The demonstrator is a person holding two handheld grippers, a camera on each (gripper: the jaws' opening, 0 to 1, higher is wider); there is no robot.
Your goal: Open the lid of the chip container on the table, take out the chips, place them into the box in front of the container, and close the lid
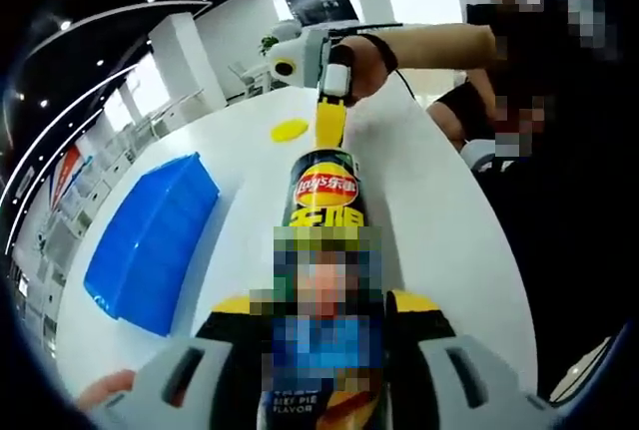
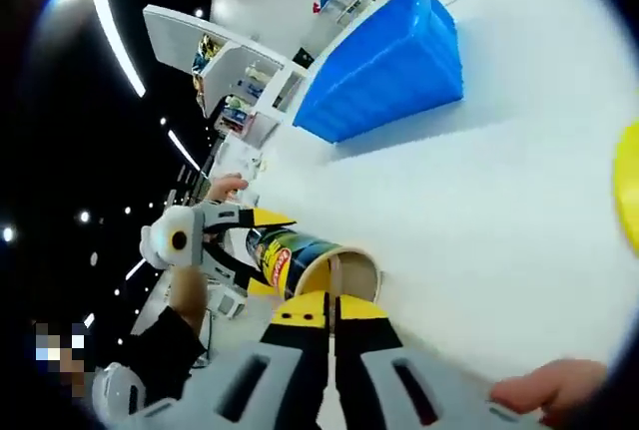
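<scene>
White tabletop (image 1: 439, 211) w/ blue box (image 1: 150, 240) beside: left hand-held gripper (image 1: 324, 350) clamps chip container (image 1: 325, 201) on its side to steady it, right hand-held gripper (image 2: 332, 315) clenched at its open mouth, lid (image 1: 289, 130) off, apart.

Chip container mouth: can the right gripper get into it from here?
Probably yes. The lid is off, the chip container sits clamped in the left gripper, and the right gripper is already at its open mouth.

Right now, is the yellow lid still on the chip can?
No, the chip can is open at its mouth, and the yellow lid lies apart on the white table.
</scene>
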